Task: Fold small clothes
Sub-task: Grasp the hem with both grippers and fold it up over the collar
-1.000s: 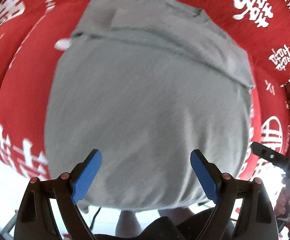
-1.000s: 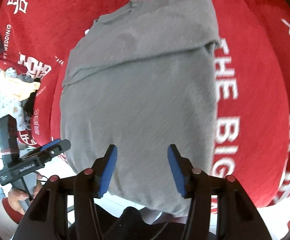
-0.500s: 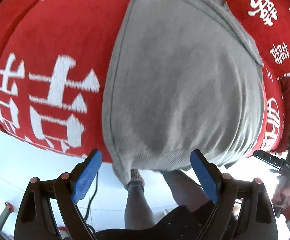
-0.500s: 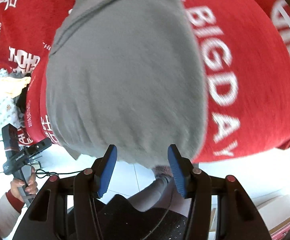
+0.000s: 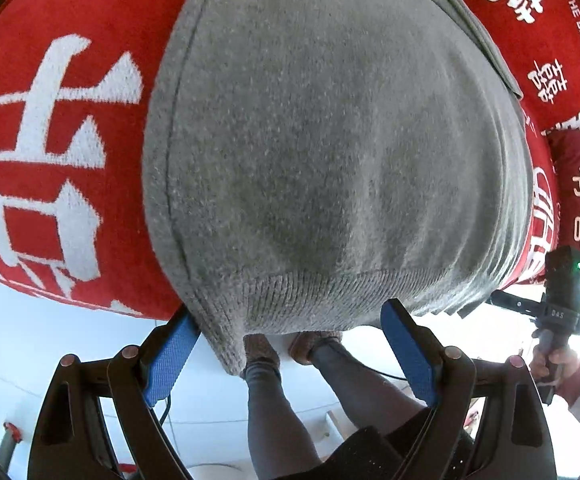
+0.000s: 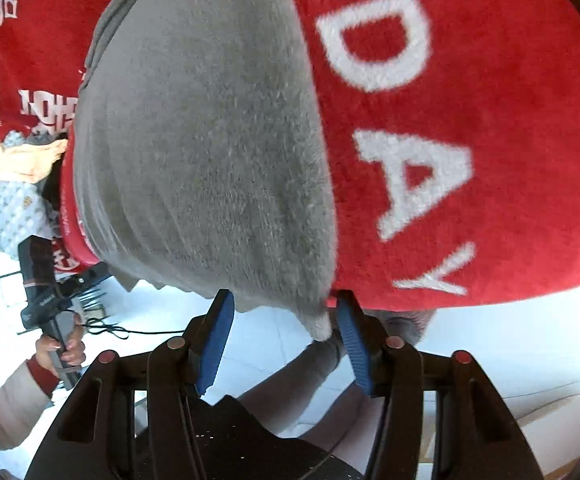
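A grey knit sweater (image 5: 330,140) lies flat on a red blanket (image 5: 49,120), its ribbed hem hanging over the near edge. My left gripper (image 5: 290,344) is open, its blue pads either side of the hem's left corner. The sweater also fills the right wrist view (image 6: 209,140). My right gripper (image 6: 281,340) is open, with the hem's right corner hanging between its blue pads, close to the right one.
The red blanket (image 6: 470,120) carries white lettering. A pile of other clothes (image 6: 17,200) lies at its left edge. The person's legs (image 5: 273,400) and white floor (image 5: 29,340) show below. A red cushion (image 5: 578,200) sits at the right.
Both grippers have drawn back and down from over the sweater's body to its hem at the blanket's near edge. Both stay open.
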`<state>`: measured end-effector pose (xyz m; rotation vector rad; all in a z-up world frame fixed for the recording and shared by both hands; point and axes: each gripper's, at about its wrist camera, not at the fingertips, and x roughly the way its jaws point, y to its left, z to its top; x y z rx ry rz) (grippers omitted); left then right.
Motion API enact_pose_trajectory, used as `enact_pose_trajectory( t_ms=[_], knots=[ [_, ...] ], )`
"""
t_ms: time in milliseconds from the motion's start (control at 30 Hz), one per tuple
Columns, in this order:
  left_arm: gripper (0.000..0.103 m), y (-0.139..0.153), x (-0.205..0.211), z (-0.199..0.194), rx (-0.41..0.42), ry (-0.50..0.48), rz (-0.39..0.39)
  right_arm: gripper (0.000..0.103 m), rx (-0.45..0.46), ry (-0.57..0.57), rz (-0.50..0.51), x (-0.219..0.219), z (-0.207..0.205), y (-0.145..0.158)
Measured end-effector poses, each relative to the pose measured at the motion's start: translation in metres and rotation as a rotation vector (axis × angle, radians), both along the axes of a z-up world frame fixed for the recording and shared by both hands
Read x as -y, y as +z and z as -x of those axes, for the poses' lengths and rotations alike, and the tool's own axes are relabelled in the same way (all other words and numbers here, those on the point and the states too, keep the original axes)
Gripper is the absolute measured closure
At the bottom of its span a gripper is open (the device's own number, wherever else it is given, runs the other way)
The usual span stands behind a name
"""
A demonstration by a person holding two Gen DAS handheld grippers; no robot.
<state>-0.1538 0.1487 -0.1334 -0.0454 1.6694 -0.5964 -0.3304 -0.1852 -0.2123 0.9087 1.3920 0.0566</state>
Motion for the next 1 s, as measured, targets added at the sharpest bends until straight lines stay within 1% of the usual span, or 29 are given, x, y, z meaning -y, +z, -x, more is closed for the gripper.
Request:
enact_pose_trajectory(
  t_ms=[100,233,367,400,467,500,533,567,600,633,700,733,833,1000],
  knots=[
    [0.012,0.0,0.0,0.002,-0.01,-0.008,0.018,0.044,0.031,0.031,-0.025,-0.007,-0.001,0.002],
    [0.012,0.004,0.0,0.002,-0.036,0.019,0.089,0.044,0.093,-0.012,-0.098,-0.007,-0.004,0.007],
    [0.013,0.004,0.005,0.002,-0.035,0.005,0.084,0.044,0.092,0.0,-0.121,-0.01,-0.008,0.003],
    [0.014,0.005,0.005,0.002,-0.032,0.002,0.081,0.044,0.091,-0.002,-0.129,-0.01,-0.008,0.001],
    [0.022,0.006,0.005,0.002,-0.022,-0.001,0.058,0.046,0.08,-0.025,-0.144,-0.008,-0.006,-0.001],
    [0.032,0.006,0.004,0.002,-0.017,0.0,0.043,0.054,0.068,-0.047,-0.156,-0.006,-0.004,-0.002],
    [0.044,0.005,0.001,0.002,-0.013,0.002,0.029,0.084,0.059,-0.066,-0.166,-0.001,-0.002,-0.002],
    [0.051,0.005,-0.002,0.001,-0.012,0.005,0.019,0.091,0.053,-0.09,-0.176,0.001,0.0,-0.002],
    [0.073,0.004,-0.006,-0.001,-0.019,0.009,0.018,0.091,0.054,-0.109,-0.191,0.002,0.002,-0.001],
    [0.092,0.004,-0.01,-0.003,-0.034,0.015,0.039,0.091,0.059,-0.111,-0.196,0.001,0.002,0.002],
    [0.092,0.008,-0.017,-0.007,-0.071,0.04,0.108,0.092,0.088,-0.117,-0.22,-0.003,0.001,0.012],
    [0.092,0.012,-0.017,-0.008,-0.071,0.039,0.134,0.092,0.106,-0.125,-0.237,-0.003,0.001,0.017],
    [0.092,0.032,-0.012,-0.012,-0.05,0.026,0.203,0.092,0.166,-0.152,-0.279,-0.003,-0.003,0.035],
    [0.092,0.066,-0.004,-0.03,-0.028,0.084,0.334,0.092,0.273,-0.194,-0.32,-0.001,-0.018,0.074]
  ],
)
